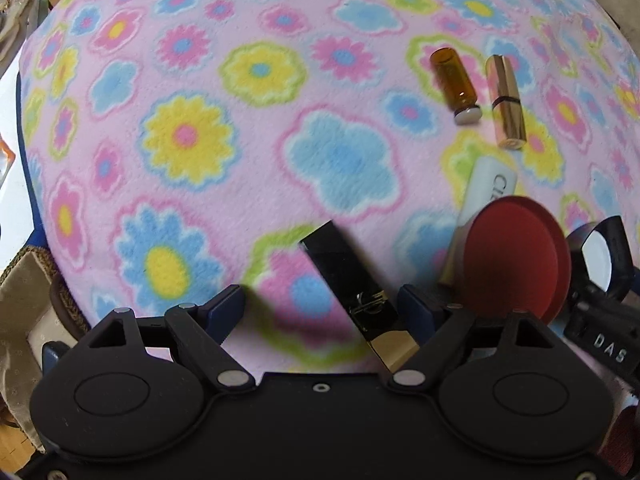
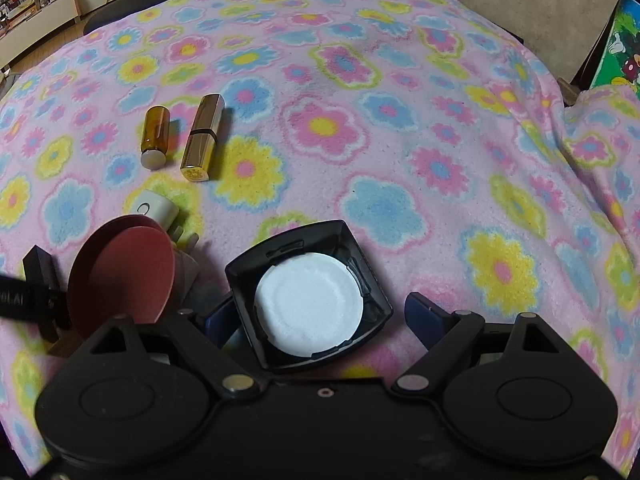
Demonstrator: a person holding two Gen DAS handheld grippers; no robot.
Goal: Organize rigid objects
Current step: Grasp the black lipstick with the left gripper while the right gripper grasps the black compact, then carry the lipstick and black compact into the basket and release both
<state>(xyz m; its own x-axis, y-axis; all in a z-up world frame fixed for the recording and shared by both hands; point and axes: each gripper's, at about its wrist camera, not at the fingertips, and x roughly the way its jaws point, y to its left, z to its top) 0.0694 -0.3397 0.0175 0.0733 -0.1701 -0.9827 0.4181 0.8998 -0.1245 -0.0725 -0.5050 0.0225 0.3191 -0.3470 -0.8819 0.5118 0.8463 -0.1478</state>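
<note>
Black-and-gold lipstick tube (image 1: 356,296) seen lying between spread fingers of left gripper (image 1: 320,304), not pinched. Black compact (image 2: 308,296) with white puff seen between spread fingers of right gripper (image 2: 316,312), touching left finger. Red round lid (image 2: 120,272) tilted beside it. Amber vial (image 2: 154,136) and gold lipstick (image 2: 202,138) laid side by side on floral blanket (image 2: 400,160), well apart from grippers.

Black lipstick tube (image 1: 354,292) between spread tongs (image 1: 320,306) — untouched.

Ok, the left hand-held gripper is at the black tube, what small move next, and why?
Probably shut the left hand-held gripper on the black lipstick tube: its jaws stand open, the tube lies between them at a slant, nearer one finger, not yet gripped. Centring slightly first might help.
</note>
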